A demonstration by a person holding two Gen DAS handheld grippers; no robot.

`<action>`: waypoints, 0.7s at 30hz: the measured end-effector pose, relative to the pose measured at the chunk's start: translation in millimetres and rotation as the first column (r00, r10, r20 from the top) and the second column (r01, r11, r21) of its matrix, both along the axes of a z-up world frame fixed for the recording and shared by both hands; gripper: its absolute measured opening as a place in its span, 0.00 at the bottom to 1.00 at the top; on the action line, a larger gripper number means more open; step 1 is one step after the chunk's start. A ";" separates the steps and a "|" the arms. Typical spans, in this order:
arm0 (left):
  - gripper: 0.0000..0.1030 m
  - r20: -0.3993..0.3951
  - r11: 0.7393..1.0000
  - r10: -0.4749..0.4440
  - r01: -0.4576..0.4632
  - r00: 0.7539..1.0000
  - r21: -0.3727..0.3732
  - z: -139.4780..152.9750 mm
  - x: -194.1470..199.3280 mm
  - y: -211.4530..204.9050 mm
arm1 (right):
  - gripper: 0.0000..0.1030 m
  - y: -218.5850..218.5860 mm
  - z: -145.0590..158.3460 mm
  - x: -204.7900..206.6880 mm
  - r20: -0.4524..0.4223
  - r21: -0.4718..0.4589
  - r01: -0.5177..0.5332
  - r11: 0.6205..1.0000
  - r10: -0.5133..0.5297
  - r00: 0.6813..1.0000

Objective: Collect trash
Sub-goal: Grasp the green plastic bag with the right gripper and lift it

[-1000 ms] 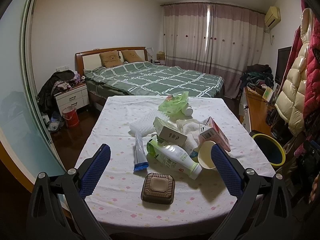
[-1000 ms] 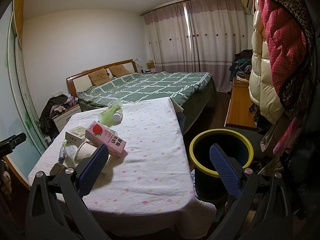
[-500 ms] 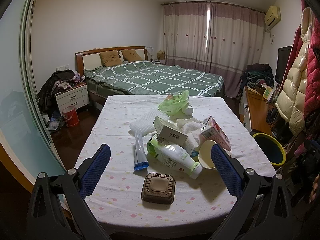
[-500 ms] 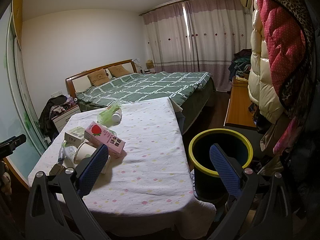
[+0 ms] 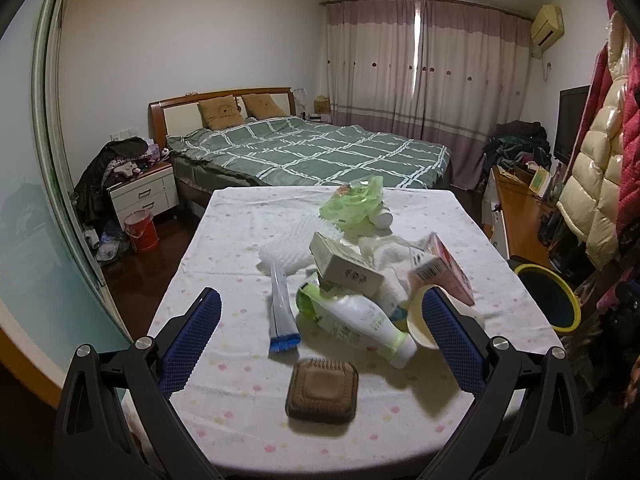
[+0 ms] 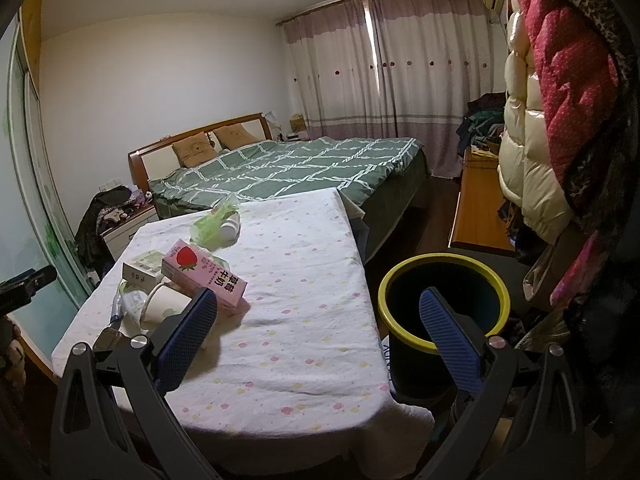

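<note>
- The left gripper (image 5: 320, 330) is held above the near edge of the table (image 5: 224, 412); its blue-padded fingers (image 5: 191, 338) are spread wide apart and nothing is held between them.
- The right gripper (image 6: 318, 334) is held at the table's near right corner; its fingers (image 6: 448, 338) are likewise wide apart and empty, one seen over the cloth and the other in front of the trash bin (image 6: 443, 280).
- The trash is gathered in a heap on the table, which is covered by a white cloth with pastel dots.
- A brown square lidded box (image 5: 322, 390) lies nearest the table's near edge, apart from the heap.
- Just beyond the box, a white bottle with a green label (image 5: 356, 318) lies on its side, and a flattened tube with a blue end (image 5: 281, 312) lies to its left.
- A paper cup (image 5: 420, 326) lies tipped on its side at the bottle's right, touching the pink strawberry milk carton (image 6: 204, 274).
- A small white carton (image 5: 346, 270) rests on top of the heap, with crumpled white paper (image 5: 384, 250) behind it.
- A green plastic bag (image 5: 352, 202) and a small white bottle (image 5: 382, 218) lie toward the table's far end.
- The bin, black with a yellow rim, stands on the floor just beside the table's right edge.
- A bed with a green checked cover (image 5: 316, 152) is seen beyond the table's far end.
</note>
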State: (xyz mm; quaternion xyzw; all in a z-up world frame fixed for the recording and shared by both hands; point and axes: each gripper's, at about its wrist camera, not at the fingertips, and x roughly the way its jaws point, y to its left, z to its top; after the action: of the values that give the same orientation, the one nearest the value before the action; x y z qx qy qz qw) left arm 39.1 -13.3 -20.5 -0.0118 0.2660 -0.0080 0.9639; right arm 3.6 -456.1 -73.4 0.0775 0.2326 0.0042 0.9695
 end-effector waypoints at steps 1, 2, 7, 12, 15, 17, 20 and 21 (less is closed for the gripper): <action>0.96 0.001 1.000 0.003 -0.003 1.000 0.001 -0.3 5.9 1.8 | 0.94 1.1 0.3 4.6 -0.007 0.000 -0.005 1.000 0.005 1.000; 0.96 0.003 1.000 0.002 -0.002 1.000 0.000 -0.3 11.7 3.1 | 0.94 2.5 0.1 9.8 -0.013 -0.002 -0.011 1.000 0.011 1.000; 0.96 0.007 1.000 0.007 -0.007 1.000 0.003 -1.5 48.2 12.7 | 0.94 10.0 1.0 48.3 -0.043 -0.006 -0.043 0.999 0.043 0.998; 0.96 0.025 1.000 0.025 -0.024 0.999 -0.009 1.2 92.8 25.0 | 0.94 25.6 17.3 106.7 -0.041 0.008 -0.096 0.995 0.097 0.994; 0.96 0.037 0.999 0.039 -0.038 0.999 -0.011 1.8 119.9 33.0 | 0.94 37.0 28.4 144.5 -0.039 -0.002 -0.134 0.991 0.134 0.990; 0.96 0.038 0.999 0.043 -0.042 0.998 -0.015 0.5 140.8 37.3 | 0.94 50.9 34.3 175.4 -0.058 -0.005 -0.168 0.986 0.168 0.984; 0.96 0.032 0.999 0.052 -0.052 0.998 -0.009 -4.8 170.3 42.2 | 0.93 73.4 38.1 220.3 -0.085 -0.020 -0.234 0.972 0.231 0.969; 0.96 0.027 0.998 0.057 -0.057 0.998 -0.007 -7.9 181.4 44.7 | 0.91 81.3 38.0 234.0 -0.095 -0.031 -0.250 0.968 0.246 0.965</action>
State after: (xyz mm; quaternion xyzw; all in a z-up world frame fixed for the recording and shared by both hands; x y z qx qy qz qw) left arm 220.6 31.4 -28.4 -0.0220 0.2523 0.0183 0.9672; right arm 237.6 -374.8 -35.4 0.0273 0.2841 0.1169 0.9512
